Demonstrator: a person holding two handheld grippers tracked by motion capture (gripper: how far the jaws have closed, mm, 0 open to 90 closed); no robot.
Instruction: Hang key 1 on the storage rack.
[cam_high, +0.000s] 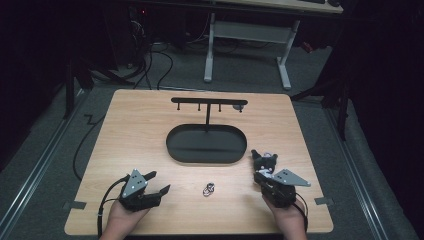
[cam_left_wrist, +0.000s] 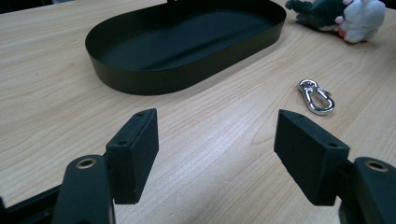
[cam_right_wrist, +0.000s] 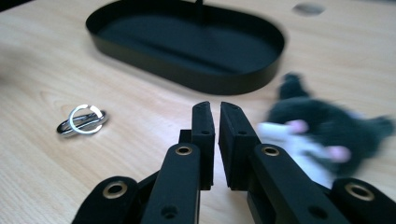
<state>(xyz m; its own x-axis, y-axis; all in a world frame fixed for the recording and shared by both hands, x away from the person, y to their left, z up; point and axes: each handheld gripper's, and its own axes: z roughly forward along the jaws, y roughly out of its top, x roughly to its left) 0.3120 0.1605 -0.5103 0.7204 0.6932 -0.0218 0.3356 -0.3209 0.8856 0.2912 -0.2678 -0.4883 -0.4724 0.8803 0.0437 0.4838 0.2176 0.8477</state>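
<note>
Keyring clasp (cam_high: 208, 189): small silver metal clip with a ring, lying flat on the bench (cam_high: 130, 130) near its front edge, between the two tongs and touching neither; in the left gripper view (cam_left_wrist: 316, 96) it sits ahead and to the right of the jaws, in the right gripper view (cam_right_wrist: 82, 120) ahead and to the left.
Plush toy (cam_high: 264, 161): small, dark with white and pink parts, lying on the bench just beyond the right tongs and just right of the tray's near end; blurred in the right gripper view (cam_right_wrist: 322, 128), where it lies close beside the right jaw; whether it touches the jaw I cannot tell.
Left tongs (cam_high: 156, 183): jaws wide apart, nothing between them, pointing right and slightly away, low over the bench (cam_left_wrist: 217, 140).
Right tongs (cam_high: 258, 161): jaws almost together with a thin gap, gripping nothing (cam_right_wrist: 217, 135), pointing away toward the tray.
Hands: left hand (cam_high: 122, 217) and right hand (cam_high: 285, 215) come in from the bench's front edge, each wrapped around the rear of its tongs.
Tray (cam_high: 172, 145): black, oval, shallow-walled, at the bench's middle.
Stand (cam_high: 207, 101): thin black post rising from the tray's far side, carrying a horizontal bar with short pegs hanging below.
</note>
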